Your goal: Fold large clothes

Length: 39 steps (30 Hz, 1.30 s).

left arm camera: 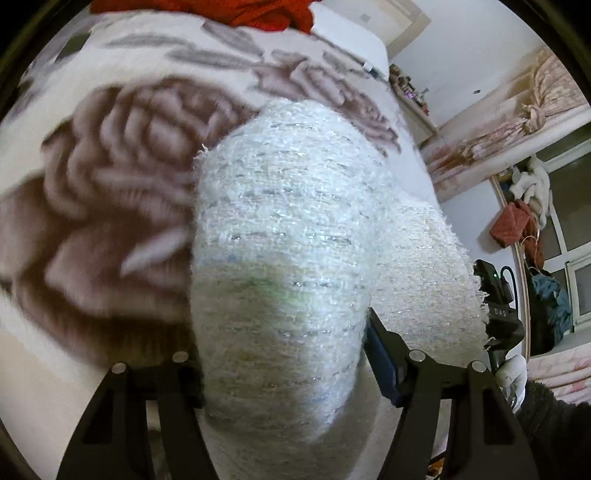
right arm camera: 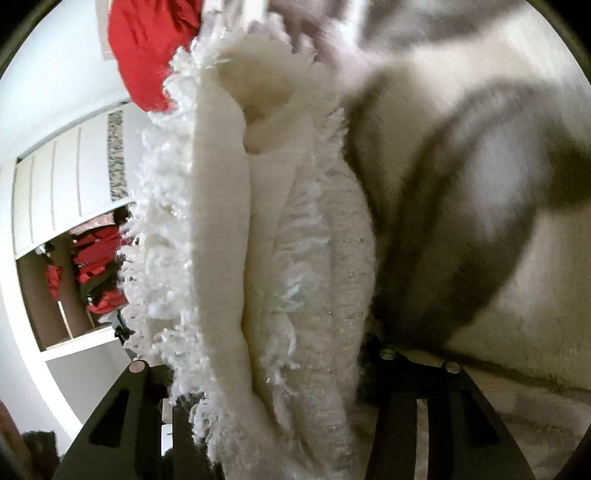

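Bed: you worked over a bed w/ a rose-print blanket (left arm camera: 122,177); it filled most of both views, blurred.
Red cloth: a red garment (left arm camera: 273,14) lay at the far end of the bed, apart from the one in hand.
Task garment: the white fringed knit (left arm camera: 280,236) was bunched into a thick roll, lifted off the blanket, running between both tools. Right wrist view showed its fringe edges and several layers stacked together.
Left hand-held gripper (left arm camera: 284,373): jaws fairly wide, knit roll filling the gap. Right finger (left arm camera: 384,354) sat against the cloth; left finger was hidden behind it, so can't say for sure the pads pressed, prob. a loose hold.
Right hand-held gripper (right arm camera: 269,369): narrower, the layered fringe edge wedged between the jaws; looked gripped.
Stage (my read): mid-fold, garment carried, not yet laid flat.
Risk 1: the left grip looked slack on a bulky roll, so the knit could slip out and the fold would drop open.
Risk 2: loose fringe and open weave could snag on the fingertips at release and drag layers askew.
Risk 3: uneven layers in the right grip might land as a crooked edge.
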Available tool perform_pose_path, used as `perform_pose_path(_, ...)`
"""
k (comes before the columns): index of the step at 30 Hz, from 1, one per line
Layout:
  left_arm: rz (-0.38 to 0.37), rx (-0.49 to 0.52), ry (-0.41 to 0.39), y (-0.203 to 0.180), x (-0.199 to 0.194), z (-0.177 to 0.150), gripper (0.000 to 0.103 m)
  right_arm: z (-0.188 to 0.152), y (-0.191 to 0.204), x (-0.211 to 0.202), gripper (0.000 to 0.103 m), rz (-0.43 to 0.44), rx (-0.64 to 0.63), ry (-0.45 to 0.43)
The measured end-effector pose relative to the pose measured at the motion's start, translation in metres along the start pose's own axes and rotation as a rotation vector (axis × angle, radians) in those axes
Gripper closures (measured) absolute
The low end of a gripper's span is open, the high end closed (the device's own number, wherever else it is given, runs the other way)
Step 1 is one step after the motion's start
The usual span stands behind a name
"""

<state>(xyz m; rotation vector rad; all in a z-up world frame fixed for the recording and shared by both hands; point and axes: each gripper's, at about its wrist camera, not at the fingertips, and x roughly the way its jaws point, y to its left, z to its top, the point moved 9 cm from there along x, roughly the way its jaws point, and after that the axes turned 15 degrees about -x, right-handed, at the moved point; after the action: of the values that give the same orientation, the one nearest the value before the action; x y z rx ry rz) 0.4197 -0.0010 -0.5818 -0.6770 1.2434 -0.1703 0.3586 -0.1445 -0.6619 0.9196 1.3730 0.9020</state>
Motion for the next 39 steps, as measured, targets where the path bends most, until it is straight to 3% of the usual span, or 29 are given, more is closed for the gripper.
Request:
perform_pose_path(6,-0.032,0.073,-0.048,-0.051,0.023,0.101,0.038,0.093,0.036,-0.025,0.055,-0.013,-0.071,-0.079)
perform_pose_path(12,-0.053,0.107,-0.088,-0.079,0.084,0.206,0.038,0.229,0.042,-0.035,0.055,-0.048,-0.137,-0.142)
perform_pose_path(16,-0.028,0.089,-0.056,-0.068,0.146,0.246,0.038,0.317,0.017,-0.024,0.055,-0.099,-0.151,-0.147)
perform_pose_path(19,0.000,0.056,-0.006,-0.047,0.187,0.255,0.037,0.358,-0.018,-0.013,0.055,-0.156,-0.126,-0.118)
perform_pose_path(21,-0.025,0.030,0.006,-0.045,0.192,0.257,0.029,0.368,-0.034,-0.005,0.055,-0.177,-0.103,-0.097)
perform_pose_path(23,-0.015,0.027,0.034,-0.046,0.190,0.252,0.029,0.371,-0.041,-0.004,0.055,-0.151,-0.091,-0.090)
perform_pose_path(25,0.026,0.041,0.045,-0.049,0.183,0.247,0.028,0.366,-0.040,-0.005,0.051,-0.166,-0.102,-0.072)
perform_pose_path(27,0.084,0.040,0.038,-0.049,0.172,0.247,0.026,0.360,-0.041,-0.012,0.042,-0.226,-0.100,-0.048)
perform_pose_path(31,0.275,0.136,-0.124,-0.051,0.128,0.236,0.019,0.350,-0.020,-0.052,0.036,-0.466,-0.178,-0.078)
perform_pose_path(32,0.312,0.153,-0.156,-0.049,0.118,0.231,0.015,0.343,-0.012,-0.063,0.034,-0.562,-0.221,-0.089)
perform_pose_path(35,0.400,0.211,-0.225,-0.056,0.090,0.206,0.014,0.321,0.005,-0.098,0.029,-0.878,-0.308,-0.109)
perform_pose_path(37,0.439,0.231,-0.258,-0.060,0.071,0.188,0.014,0.295,0.028,-0.103,0.019,-1.005,-0.330,-0.131)
perform_pose_path(39,0.459,0.230,-0.279,-0.066,0.057,0.181,0.014,0.259,0.041,-0.124,0.015,-1.110,-0.359,-0.167)
